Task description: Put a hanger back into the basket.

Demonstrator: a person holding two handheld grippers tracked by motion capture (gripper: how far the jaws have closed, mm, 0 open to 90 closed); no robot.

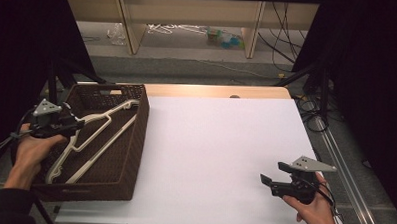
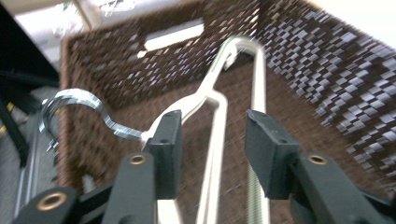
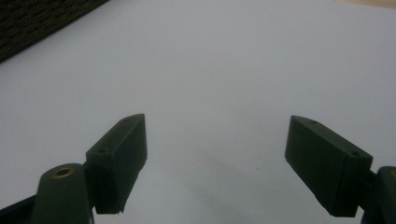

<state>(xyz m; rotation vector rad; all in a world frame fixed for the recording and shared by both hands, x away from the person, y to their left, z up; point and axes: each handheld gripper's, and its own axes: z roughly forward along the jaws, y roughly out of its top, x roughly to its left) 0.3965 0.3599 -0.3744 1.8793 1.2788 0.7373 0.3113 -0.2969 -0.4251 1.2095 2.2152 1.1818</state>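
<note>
A cream plastic hanger (image 1: 100, 133) with a metal hook (image 2: 74, 100) lies slanted inside a dark brown woven basket (image 1: 142, 121) at the table's left side. My left gripper (image 1: 73, 125) hovers over the basket's left rim at the hanger's hook end. In the left gripper view its jaws (image 2: 214, 140) stand apart, with the hanger's neck (image 2: 212, 93) and one arm running between them; the pads do not press on it. My right gripper (image 1: 273, 172) is open above the bare white tabletop near the front right, nothing between its jaws (image 3: 215, 154).
The white table surface (image 1: 220, 153) stretches from the basket to the right edge, with a wooden strip (image 1: 212, 91) at the back. Dark curtains flank both sides. Tripod legs (image 1: 55, 82) stand behind the basket; cables (image 1: 311, 108) lie on the floor at the right.
</note>
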